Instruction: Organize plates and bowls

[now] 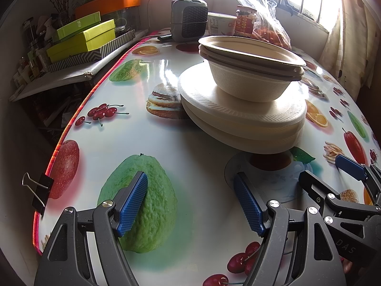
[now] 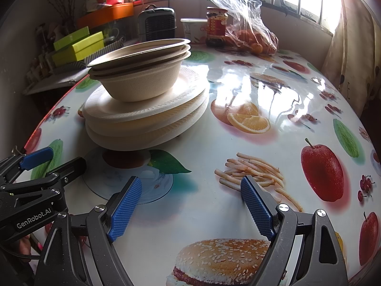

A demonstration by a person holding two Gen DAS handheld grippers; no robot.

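While the left gripper (image 1: 190, 205) hangs with jaws spread wide and empty, the left wrist view shows nested bowls (image 1: 250, 71) atop stacked plates (image 1: 243, 121) on the fruit-printed surface (image 1: 166, 143) ahead. In the right wrist view, the right gripper (image 2: 190, 205) likewise gapes empty, the stack up-left of it.

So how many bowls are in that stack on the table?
3, nested in one another atop the plates: the bottom bowl, the middle one's rim, the top one. More could be hidden inside.
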